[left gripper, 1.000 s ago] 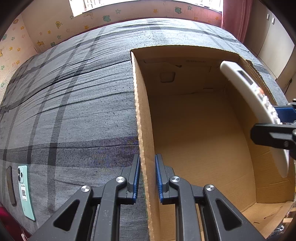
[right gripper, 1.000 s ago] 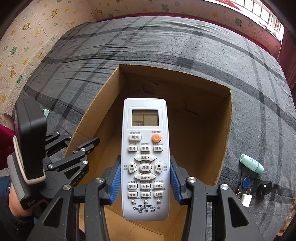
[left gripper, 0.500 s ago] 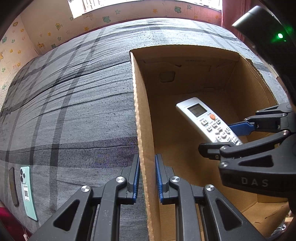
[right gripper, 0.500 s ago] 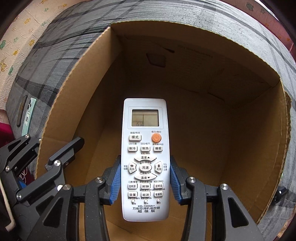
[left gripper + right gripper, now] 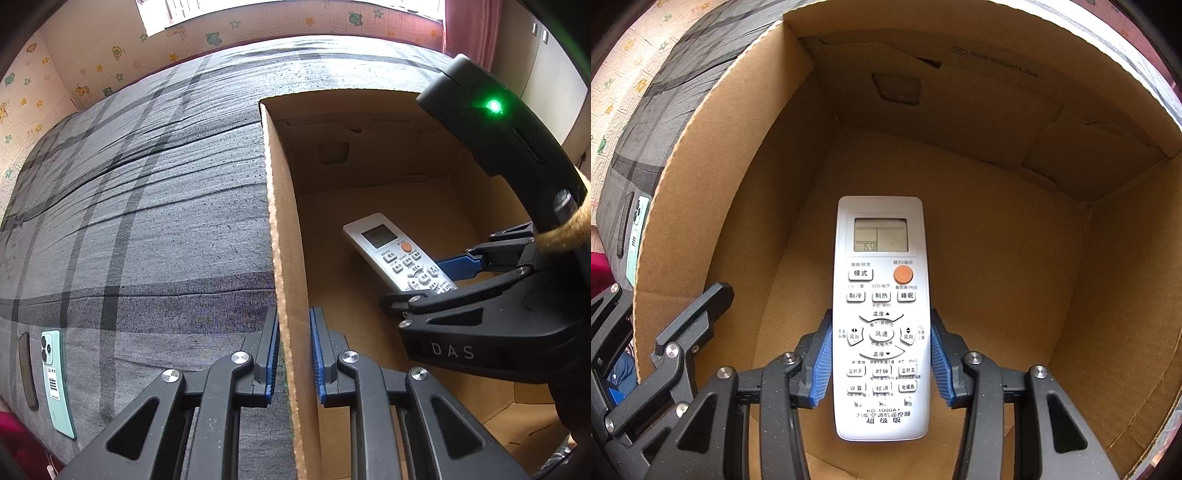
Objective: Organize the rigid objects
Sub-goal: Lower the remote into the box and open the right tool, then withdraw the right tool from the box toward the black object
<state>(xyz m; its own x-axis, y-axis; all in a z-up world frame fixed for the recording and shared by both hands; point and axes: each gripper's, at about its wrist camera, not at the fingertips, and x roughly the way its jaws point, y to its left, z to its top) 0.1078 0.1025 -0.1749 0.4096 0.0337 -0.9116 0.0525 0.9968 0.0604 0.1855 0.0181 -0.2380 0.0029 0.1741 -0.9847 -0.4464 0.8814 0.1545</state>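
A white air-conditioner remote (image 5: 881, 317) with an orange button is deep inside the open cardboard box (image 5: 701, 177), low over its floor. My right gripper (image 5: 881, 354) is shut on the remote, blue pads on both its long sides. In the left wrist view the remote (image 5: 399, 254) and the right gripper (image 5: 428, 280) show inside the box. My left gripper (image 5: 293, 350) is shut on the box's left wall (image 5: 284, 240), one finger outside and one inside.
The box sits on a grey plaid bedspread (image 5: 147, 203). A mint-green phone (image 5: 55, 384) and a dark flat object (image 5: 27, 369) lie at the bed's near left edge; the phone also shows in the right wrist view (image 5: 637, 229). Papered walls lie beyond.
My right gripper has carried the remote from above the box down into it, close to the floor. My left gripper has kept its hold on the box wall.
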